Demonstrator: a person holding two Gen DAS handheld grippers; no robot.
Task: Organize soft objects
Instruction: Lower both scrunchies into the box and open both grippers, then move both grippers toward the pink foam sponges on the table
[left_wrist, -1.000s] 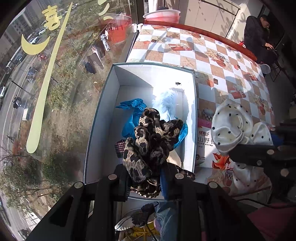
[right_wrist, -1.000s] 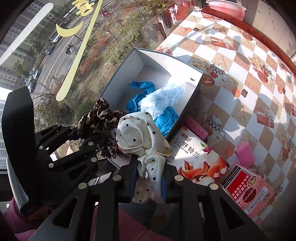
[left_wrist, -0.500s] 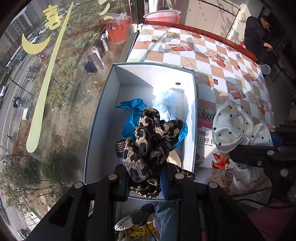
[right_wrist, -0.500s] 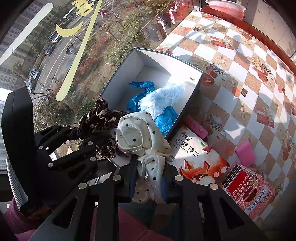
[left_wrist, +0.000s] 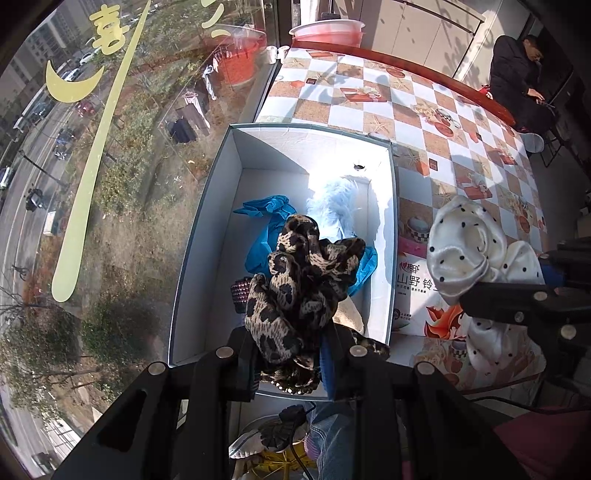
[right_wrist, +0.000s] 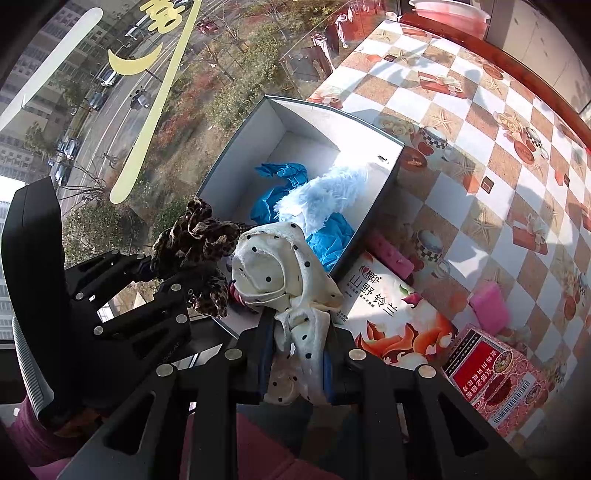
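Note:
My left gripper is shut on a leopard-print scrunchie and holds it over the near end of an open white box. In the box lie a blue cloth and a pale blue fluffy piece. My right gripper is shut on a white black-dotted satin scrunchie, beside the box's near right corner. The dotted scrunchie also shows in the left wrist view, and the leopard scrunchie in the right wrist view. The box shows there too.
The box stands on a checkered tablecloth against a window. Right of the box lie a tissue pack with Chinese print, pink sponges and a red printed carton. A seated person is at the far right.

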